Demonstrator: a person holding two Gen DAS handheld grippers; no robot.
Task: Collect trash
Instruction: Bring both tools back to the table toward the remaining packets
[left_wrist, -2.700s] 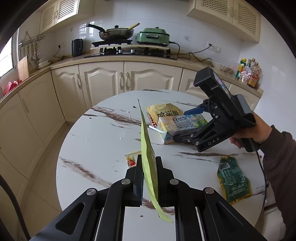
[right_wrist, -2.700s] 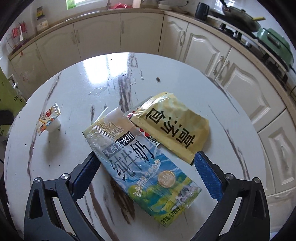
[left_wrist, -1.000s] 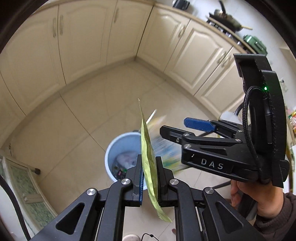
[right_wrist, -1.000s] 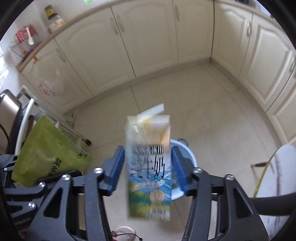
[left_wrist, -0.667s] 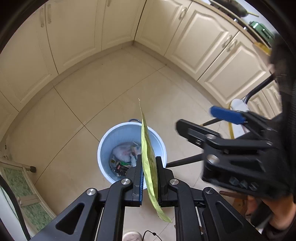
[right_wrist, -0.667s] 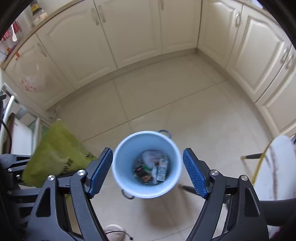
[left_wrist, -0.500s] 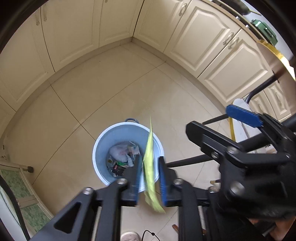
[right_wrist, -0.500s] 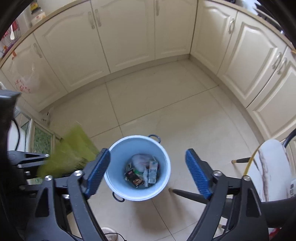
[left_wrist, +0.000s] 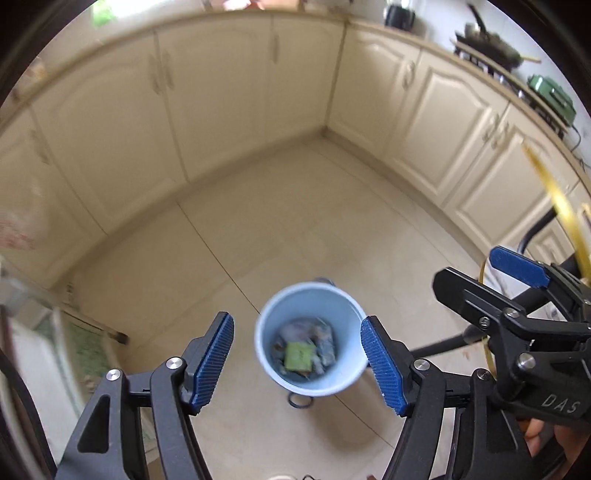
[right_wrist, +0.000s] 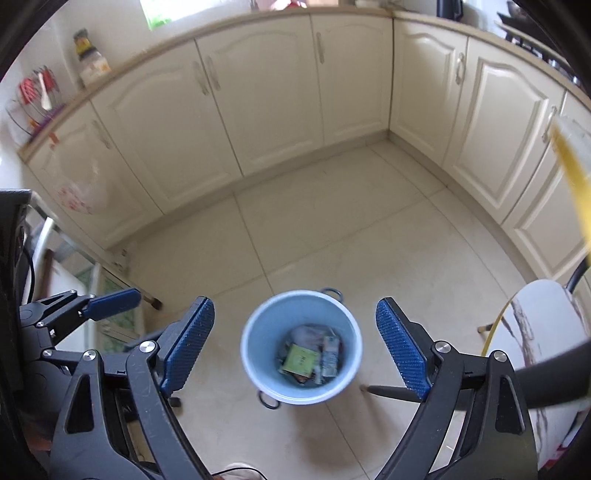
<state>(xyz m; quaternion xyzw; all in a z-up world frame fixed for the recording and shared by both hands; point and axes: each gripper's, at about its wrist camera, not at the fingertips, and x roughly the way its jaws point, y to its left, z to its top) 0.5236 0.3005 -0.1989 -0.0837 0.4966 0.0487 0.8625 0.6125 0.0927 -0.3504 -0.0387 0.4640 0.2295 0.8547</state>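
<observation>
Both grippers tilt steeply down over the blue bin (right_wrist: 301, 347): left gripper (left_wrist: 297, 360) jaws opening, empty; right gripper (right_wrist: 295, 345) jaws spread, empty. Green packet (right_wrist: 300, 359) lies inside. Bare floor (right_wrist: 332, 229) surrounds the bin.

Smooth plastic bin (right_wrist: 251, 354) on glossy tiled floor (right_wrist: 332, 229), satin-painted cabinets (right_wrist: 266, 92) behind.

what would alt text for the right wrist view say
Seen from above, a light blue bin on a beige tiled floor holds a green packet and other trash, framed by the empty open right gripper; cream cabinets stand behind.
</observation>
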